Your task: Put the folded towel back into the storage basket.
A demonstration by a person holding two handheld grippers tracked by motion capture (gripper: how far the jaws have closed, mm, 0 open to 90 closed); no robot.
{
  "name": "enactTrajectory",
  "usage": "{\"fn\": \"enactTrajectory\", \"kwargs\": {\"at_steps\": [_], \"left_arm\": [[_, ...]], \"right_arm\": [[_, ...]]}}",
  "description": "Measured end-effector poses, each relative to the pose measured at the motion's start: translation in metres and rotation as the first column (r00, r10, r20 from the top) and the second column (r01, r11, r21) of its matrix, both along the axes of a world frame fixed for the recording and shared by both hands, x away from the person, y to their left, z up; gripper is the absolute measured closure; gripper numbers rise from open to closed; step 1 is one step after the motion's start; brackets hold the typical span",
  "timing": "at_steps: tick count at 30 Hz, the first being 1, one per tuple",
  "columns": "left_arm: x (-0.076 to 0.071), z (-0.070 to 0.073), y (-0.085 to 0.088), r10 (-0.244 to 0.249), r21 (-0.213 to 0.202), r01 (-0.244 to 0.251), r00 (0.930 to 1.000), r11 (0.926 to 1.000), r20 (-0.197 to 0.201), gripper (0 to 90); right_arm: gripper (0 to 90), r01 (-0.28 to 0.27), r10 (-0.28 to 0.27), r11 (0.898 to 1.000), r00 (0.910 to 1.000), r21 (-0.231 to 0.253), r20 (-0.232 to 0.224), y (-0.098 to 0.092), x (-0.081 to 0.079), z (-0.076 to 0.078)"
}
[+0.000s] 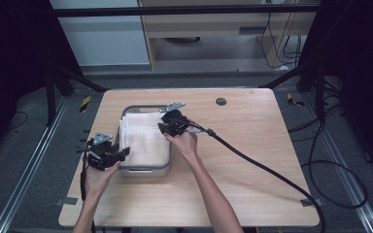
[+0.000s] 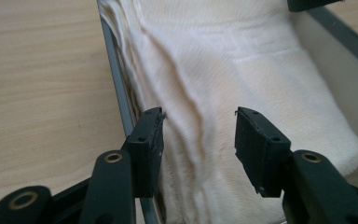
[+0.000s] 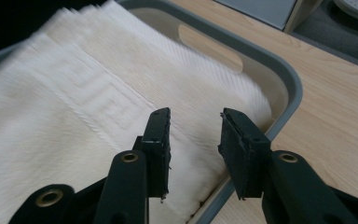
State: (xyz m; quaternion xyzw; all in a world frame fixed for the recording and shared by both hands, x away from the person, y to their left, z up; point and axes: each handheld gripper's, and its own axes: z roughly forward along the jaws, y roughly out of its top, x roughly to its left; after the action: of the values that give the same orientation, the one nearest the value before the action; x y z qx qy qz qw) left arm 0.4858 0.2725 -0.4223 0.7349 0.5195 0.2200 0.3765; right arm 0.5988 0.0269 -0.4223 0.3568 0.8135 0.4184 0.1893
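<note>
Both grippers hover over a folded white towel [image 1: 143,138] that lies in a grey tray [image 1: 145,169] on the table [image 1: 252,160]; the left gripper [image 1: 122,154] is at the tray's near left edge and the right gripper [image 1: 164,127] is above its far right part. Each has its jaws apart with nothing between them: in the left gripper view the jaws straddle the towel's [image 2: 242,79] creased left side by the tray rim [image 2: 117,88], and in the right gripper view they point at the towel's [image 3: 74,116] corner near the tray's rim [image 3: 279,84]. I judge that the towel is not yet gripped, so grasping it and whatever handling comes after are all left to do.
</note>
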Motion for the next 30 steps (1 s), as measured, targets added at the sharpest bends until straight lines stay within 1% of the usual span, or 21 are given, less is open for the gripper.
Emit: {"fn": "enactTrajectory", "kwargs": {"at_steps": [1, 3, 6, 10, 12, 13, 14, 18, 20, 21, 22, 24, 25, 27, 29, 30], "left_arm": [[-0.001, 0.003, 0.001, 0.000, -0.011, 0.000, 0.9999, 0.9999, 0.011, 50.7], [-0.004, 0.008, 0.002, -0.003, -0.028, 0.005, 0.9992, 0.9996, 0.041, 50.1], [-0.010, 0.016, 0.003, -0.008, -0.042, 0.012, 0.9966, 0.9990, 0.082, 49.3], [-0.018, 0.028, 0.002, -0.011, -0.061, 0.020, 0.9899, 0.9980, 0.142, 46.7], [-0.022, 0.032, 0.001, -0.020, -0.070, 0.032, 0.9861, 0.9971, 0.165, 44.2], [-0.024, 0.034, 0.001, -0.022, -0.071, 0.036, 0.9836, 0.9968, 0.179, 43.4], [-0.026, 0.035, 0.000, -0.023, -0.073, 0.038, 0.9817, 0.9967, 0.189, 42.1], [-0.031, 0.036, -0.002, -0.039, -0.072, 0.055, 0.9775, 0.9959, 0.207, 39.0], [-0.031, 0.035, -0.003, -0.043, -0.062, 0.057, 0.9776, 0.9964, 0.206, 37.6], [-0.031, 0.034, -0.003, -0.043, -0.064, 0.058, 0.9773, 0.9963, 0.207, 37.3], [-0.031, 0.033, -0.004, -0.043, -0.068, 0.058, 0.9775, 0.9959, 0.207, 36.4], [-0.032, 0.031, -0.004, -0.050, -0.071, 0.067, 0.9748, 0.9952, 0.218, 34.3], [-0.032, 0.031, -0.004, -0.053, -0.069, 0.070, 0.9735, 0.9952, 0.223, 33.4], [-0.034, 0.029, -0.003, -0.054, -0.079, 0.074, 0.9713, 0.9942, 0.232, 30.9], [-0.036, 0.027, 0.000, -0.047, -0.086, 0.068, 0.9720, 0.9939, 0.230, 30.2], [-0.037, 0.025, 0.002, -0.046, -0.090, 0.068, 0.9730, 0.9937, 0.226, 29.8]], "right_arm": [[62.2, 0.001, -0.001, 1.000, 1.0000, 0.008, 0.000, -0.001, -0.001, 0.002], [60.4, 0.000, 0.000, 1.000, 0.9999, 0.028, 0.014, -0.005, -0.004, 0.008], [56.0, -0.001, -0.001, 0.998, 0.9992, 0.058, 0.041, -0.011, -0.009, 0.018], [47.9, 0.000, -0.006, 0.997, 0.9972, 0.080, 0.075, -0.023, -0.019, 0.032], [40.8, 0.003, -0.013, 0.995, 0.9954, 0.098, 0.095, -0.033, -0.025, 0.039], [38.3, 0.012, -0.022, 0.994, 0.9952, 0.106, 0.095, -0.036, -0.027, 0.041], [35.5, 0.017, -0.029, 0.994, 0.9939, 0.106, 0.106, -0.041, -0.030, 0.044], [27.1, 0.038, -0.050, 0.994, 0.9909, 0.098, 0.125, -0.064, -0.042, 0.050], [25.0, 0.044, -0.056, 0.994, 0.9897, 0.097, 0.132, -0.078, -0.049, 0.052], [24.5, 0.050, -0.063, 0.994, 0.9888, 0.100, 0.135, -0.086, -0.053, 0.052], [23.6, 0.053, -0.067, 0.993, 0.9888, 0.109, 0.133, -0.093, -0.056, 0.053], [21.4, 0.057, -0.073, 0.990, 0.9895, 0.126, 0.125, -0.109, -0.063, 0.052], [20.4, 0.063, -0.078, 0.990, 0.9901, 0.130, 0.117, -0.117, -0.067, 0.052], [19.4, 0.068, -0.084, 0.989, 0.9889, 0.131, 0.122, -0.133, -0.074, 0.050], [18.5, 0.077, -0.095, 0.986, 0.9881, 0.145, 0.120, -0.147, -0.081, 0.048], [17.9, 0.082, -0.100, 0.985, 0.9887, 0.153, 0.112, -0.157, -0.086, 0.045]]}}
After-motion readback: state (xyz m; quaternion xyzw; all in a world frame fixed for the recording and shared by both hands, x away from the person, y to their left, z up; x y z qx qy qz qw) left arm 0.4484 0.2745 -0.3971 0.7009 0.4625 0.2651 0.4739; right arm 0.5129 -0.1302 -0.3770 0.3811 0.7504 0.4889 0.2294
